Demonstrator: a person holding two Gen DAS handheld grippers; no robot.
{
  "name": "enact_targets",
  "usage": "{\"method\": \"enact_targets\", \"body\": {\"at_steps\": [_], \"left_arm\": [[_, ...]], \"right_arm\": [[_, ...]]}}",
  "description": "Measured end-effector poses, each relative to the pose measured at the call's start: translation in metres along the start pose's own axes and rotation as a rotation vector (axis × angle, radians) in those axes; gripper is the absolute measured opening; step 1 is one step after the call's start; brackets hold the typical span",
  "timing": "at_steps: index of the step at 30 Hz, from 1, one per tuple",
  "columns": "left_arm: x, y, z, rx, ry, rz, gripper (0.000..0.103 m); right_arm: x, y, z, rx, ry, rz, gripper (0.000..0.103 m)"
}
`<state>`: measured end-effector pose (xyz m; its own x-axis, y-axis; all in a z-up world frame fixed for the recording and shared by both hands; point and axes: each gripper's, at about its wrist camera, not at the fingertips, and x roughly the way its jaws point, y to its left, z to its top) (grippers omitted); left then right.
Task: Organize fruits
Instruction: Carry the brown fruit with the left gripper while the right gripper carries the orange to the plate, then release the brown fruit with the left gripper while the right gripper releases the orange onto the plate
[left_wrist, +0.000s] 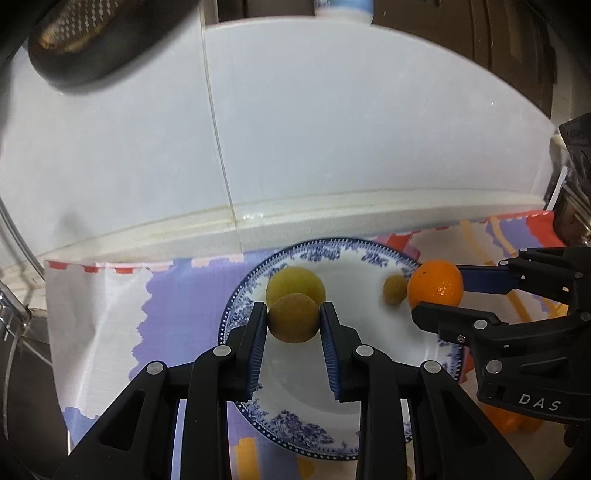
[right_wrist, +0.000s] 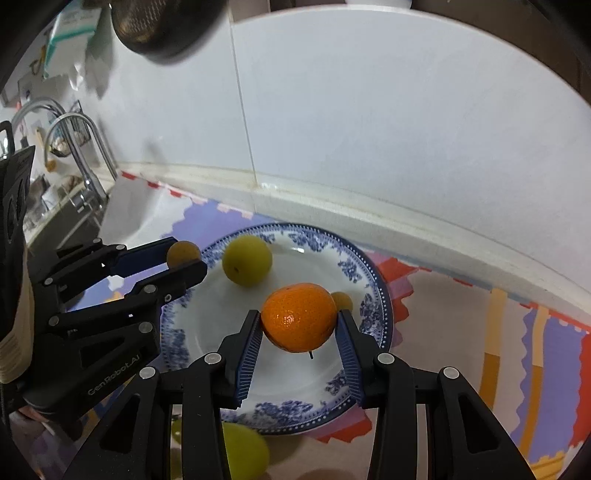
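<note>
Above the plate (left_wrist: 369, 254), left tool (left_wrist: 293, 317) grips brownish fruit (left_wrist: 293, 322) btwn pads, right tool (right_wrist: 299, 325) grips orange (right_wrist: 299, 317).

The tabletop (right_wrist: 461, 236) shows as a pale strip along the white tiled wall, running across the middle of both frames. A patterned cloth (left_wrist: 110, 314) in purple, white, red and yellow lies flat on it, reaching almost to the wall. On the cloth rests a blue-and-white plate (right_wrist: 354, 269), centre of the right wrist view. A yellow-green fruit (right_wrist: 243, 450) lies on the cloth just below the plate's near rim, at the bottom of that frame.
</note>
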<state>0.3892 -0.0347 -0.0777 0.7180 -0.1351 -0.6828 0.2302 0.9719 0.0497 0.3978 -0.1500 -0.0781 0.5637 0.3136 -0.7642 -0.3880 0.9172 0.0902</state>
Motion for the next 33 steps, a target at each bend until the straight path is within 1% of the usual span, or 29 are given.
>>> {"method": "enact_targets", "body": {"at_steps": [9,13,18,20,22,25,27,28,29,33], "left_arm": [[0.031,0.000,-0.005,-0.003,0.078,-0.023,0.029],[0.038,-0.001,-0.007,0.002,0.097,-0.028,0.029],[0.041,-0.001,-0.006,0.000,0.107,-0.031,0.030],[0.040,-0.001,-0.006,-0.002,0.106,-0.027,0.038],[0.036,0.001,-0.006,-0.011,0.100,-0.021,0.039],[0.027,0.003,-0.005,-0.024,0.088,-0.015,0.047],[0.018,0.003,-0.005,-0.026,0.075,-0.004,0.048],[0.014,0.003,-0.005,-0.026,0.068,-0.003,0.051],[0.009,0.003,-0.005,-0.026,0.062,-0.002,0.056],[-0.013,0.004,-0.007,-0.035,0.031,-0.005,0.060]], "right_arm": [[0.030,-0.008,0.000,0.014,0.092,0.006,0.042],[0.035,-0.009,0.002,0.018,0.115,0.002,0.042],[0.038,-0.011,0.004,0.024,0.122,0.006,0.042],[0.039,-0.011,0.004,0.023,0.119,0.002,0.042],[0.039,-0.010,0.005,0.019,0.113,-0.013,0.042],[0.033,-0.010,0.006,0.026,0.098,-0.015,0.044],[0.026,-0.010,0.005,0.030,0.082,-0.025,0.044],[0.023,-0.009,0.005,0.033,0.073,-0.027,0.044],[0.019,-0.009,0.004,0.036,0.063,-0.028,0.044],[0.002,-0.007,0.000,0.042,0.027,-0.048,0.044]]}}
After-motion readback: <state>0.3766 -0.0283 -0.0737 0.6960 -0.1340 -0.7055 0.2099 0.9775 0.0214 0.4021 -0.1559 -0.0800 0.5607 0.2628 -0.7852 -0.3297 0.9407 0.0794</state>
